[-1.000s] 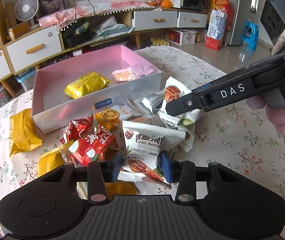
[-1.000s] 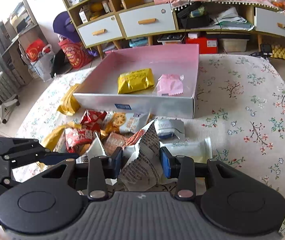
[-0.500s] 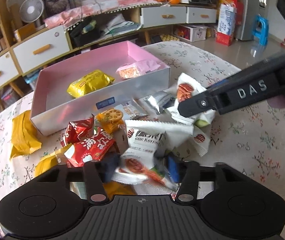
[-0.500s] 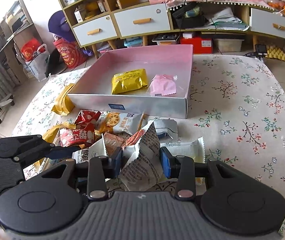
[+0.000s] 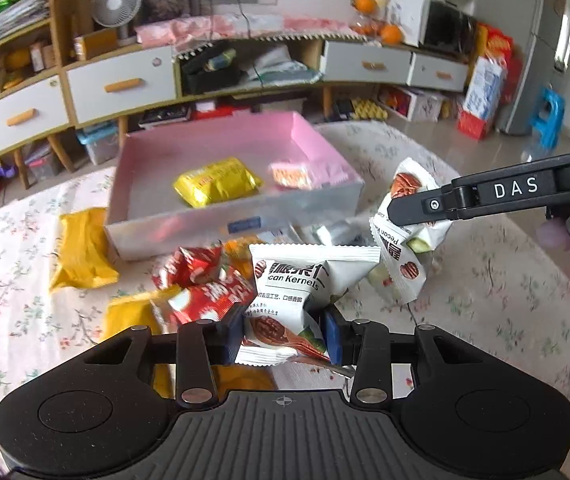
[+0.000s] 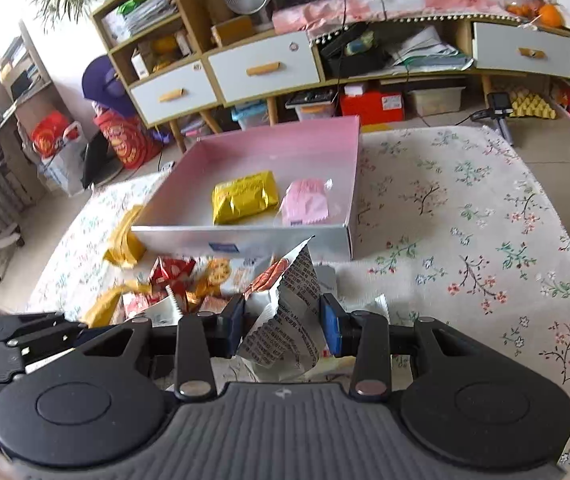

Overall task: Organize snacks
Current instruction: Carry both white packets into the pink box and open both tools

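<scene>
A table under a floral cloth [image 6: 465,208] carried an open box with a pink lining [image 5: 221,148], and inside it lay a yellow packet [image 5: 217,187] beside a pink-wrapped snack [image 6: 305,204]. In front of the box sat a loose heap of snacks, among them red packets [image 5: 205,292] and a yellow bag [image 5: 83,252] off to the left. The left gripper [image 5: 284,334], whose jaws had just been closing, pinched a white pecan-kernel packet [image 5: 305,284] above the heap. The right gripper [image 6: 283,326] clamped a second white pecan packet [image 6: 289,320], held up near the box's front wall, its printed back facing the camera.
</scene>
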Available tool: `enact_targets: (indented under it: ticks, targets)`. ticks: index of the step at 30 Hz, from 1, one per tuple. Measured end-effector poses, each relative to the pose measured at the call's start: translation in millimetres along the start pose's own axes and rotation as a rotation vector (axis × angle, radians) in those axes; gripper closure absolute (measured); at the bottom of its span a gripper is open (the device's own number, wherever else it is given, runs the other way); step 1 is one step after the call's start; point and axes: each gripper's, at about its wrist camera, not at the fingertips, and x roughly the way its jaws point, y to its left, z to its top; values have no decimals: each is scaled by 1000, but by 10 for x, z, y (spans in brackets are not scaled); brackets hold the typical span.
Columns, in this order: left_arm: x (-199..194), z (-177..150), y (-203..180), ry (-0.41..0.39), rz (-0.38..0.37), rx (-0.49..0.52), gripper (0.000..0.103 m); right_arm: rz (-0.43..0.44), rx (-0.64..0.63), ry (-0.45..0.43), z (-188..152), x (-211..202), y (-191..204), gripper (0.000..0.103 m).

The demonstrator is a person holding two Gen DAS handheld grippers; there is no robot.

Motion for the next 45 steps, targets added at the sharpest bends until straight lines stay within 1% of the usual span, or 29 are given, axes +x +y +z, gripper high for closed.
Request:
enact_targets:
  ticks: [3,6,10,15,20,23,25,28,30,33,35,37,39,41,43,44,45]
  targets:
    - [-59,115,66,-30,20,-32,65,20,15,-28,80,-29,21,67]
    - [-29,267,190,-57,62,-59,65,35,42,-50,191,-5,17,67]
    - [141,513,403,-83,114,-95,65,37,74,-92,383,113,23,67]
    - [487,754,683,-96,157,-139,65,45,93,-140,564,344,40,67]
    - [843,785,956,-93,210,-196,65,38,80,-148,629,632,53,67]
    - [995,728,1066,-83,190,-221,65,27,56,-153,639,773,73,67]
    - [1059,681,1059,-65,190,-210,65,28,49,-137,619,872,74,67]
    - [1105,618,988,-37,201,-168,65,18,26,-105,564,949,103,67]
    - [1072,591,951,-30,197,-167,65,4,13,-67,530,990,112,67]
    - [1006,575,921,6,184,-179,65,-16,-3,-14,508,987,134,67]
    - [975,567,888,29,183,-172,65,-26,11,41,518,984,130,66]
    - [953,571,875,52,185,-178,65,-16,32,70,516,943,109,66]
    - [941,584,865,68,198,-182,65,-10,35,86,508,909,109,67]
    - [951,607,843,56,211,-165,65,3,39,78,510,899,120,67]
    - [936,592,836,8,203,-152,62,17,45,42,513,883,105,66]
    - [909,576,836,-28,193,-155,57,32,54,17,527,874,91,65]
    - [883,562,838,-55,188,-165,44,43,66,-5,534,850,73,63]
